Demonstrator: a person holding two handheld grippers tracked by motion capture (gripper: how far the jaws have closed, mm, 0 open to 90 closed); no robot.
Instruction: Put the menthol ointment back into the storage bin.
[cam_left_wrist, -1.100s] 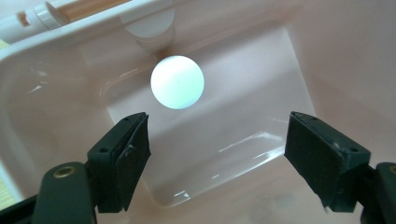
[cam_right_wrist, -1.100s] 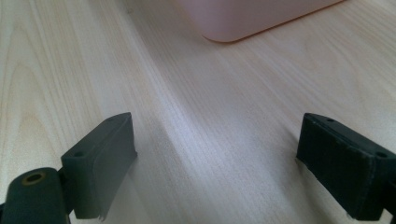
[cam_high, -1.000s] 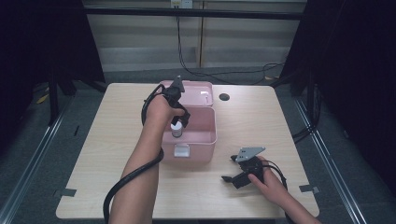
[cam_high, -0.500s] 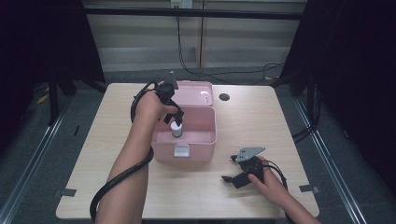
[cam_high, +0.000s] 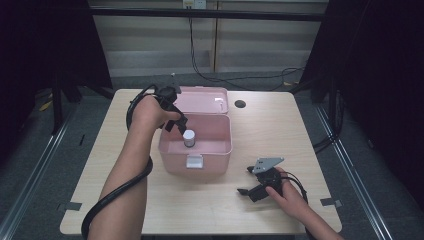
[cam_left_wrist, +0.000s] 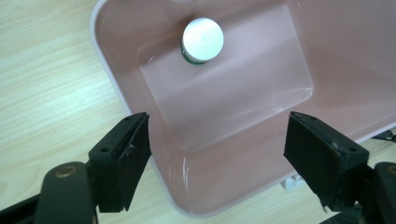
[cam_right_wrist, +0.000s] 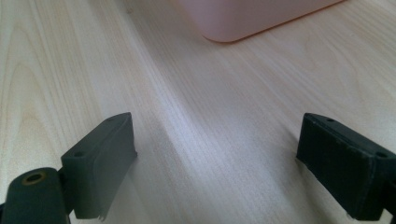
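A pink box (cam_high: 196, 145) with its lid thrown back is seen near the middle of the table (cam_high: 125, 200) in the high view. A small bottle (cam_high: 188, 137) with a white cap is stood upright on the box floor, toward the left wall; in the left gripper view the bottle (cam_left_wrist: 202, 41) is seen from above, with a dark green band under the cap.

The left gripper (cam_high: 176, 120) is held over the box's left rim, just beside the bottle and up and to its left. Its jaws are spread wide and released; nothing is gripped between them. In the left gripper view the left gripper (cam_left_wrist: 217, 149) is seen to straddle a rounded corner of the box (cam_left_wrist: 233, 102), with the bottle well beyond the jaw tips and apart from them.

The right gripper (cam_high: 247, 181) is rested low by the table's near right edge, well apart from the box, held by a hand (cam_high: 292, 200). In the right gripper view the right gripper (cam_right_wrist: 217, 163) is likewise released, with bare wood between the jaws and a corner of the box (cam_right_wrist: 252, 18) farther off.
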